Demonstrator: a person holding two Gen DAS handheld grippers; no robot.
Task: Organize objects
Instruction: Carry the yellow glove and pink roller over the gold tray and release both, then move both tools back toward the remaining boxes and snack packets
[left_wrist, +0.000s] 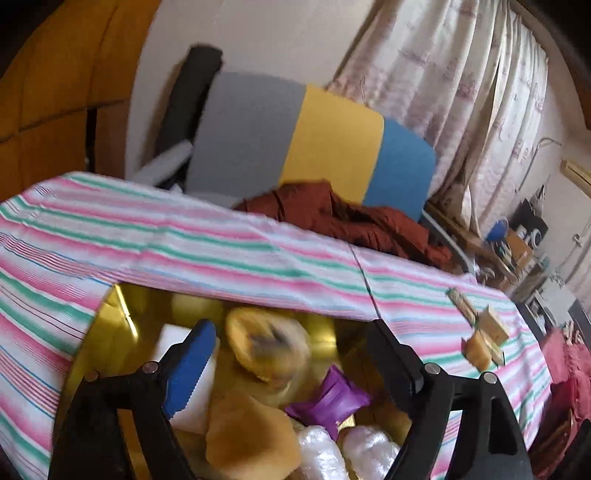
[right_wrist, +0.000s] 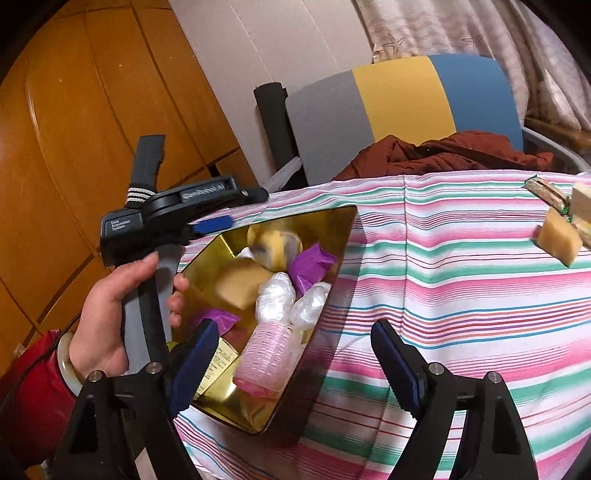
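Right tool (right_wrist: 291, 363) hangs open over the gold tray (right_wrist: 334, 236) on the striped counter (right_wrist: 461, 295). Inside the tray: purple wrappers (right_wrist: 310, 264), clear packets (right_wrist: 275, 299), a pink cup (right_wrist: 266, 362). Left tool (right_wrist: 218, 223), in a hand (right_wrist: 107, 317), sits at the tray's left edge, jaws possibly parted. Yellow blocks (right_wrist: 559, 236) lie far right of it.

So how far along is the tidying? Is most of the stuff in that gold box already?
Mostly, it seems. The gold tin already holds wrapped snacks: purple packets, clear-wrapped pieces and a pink cup. Nothing is in hand: the left gripper hangs open over the tin, and the right gripper is open too. Left to do: a few wrapped items lie on the striped cloth at the far right.
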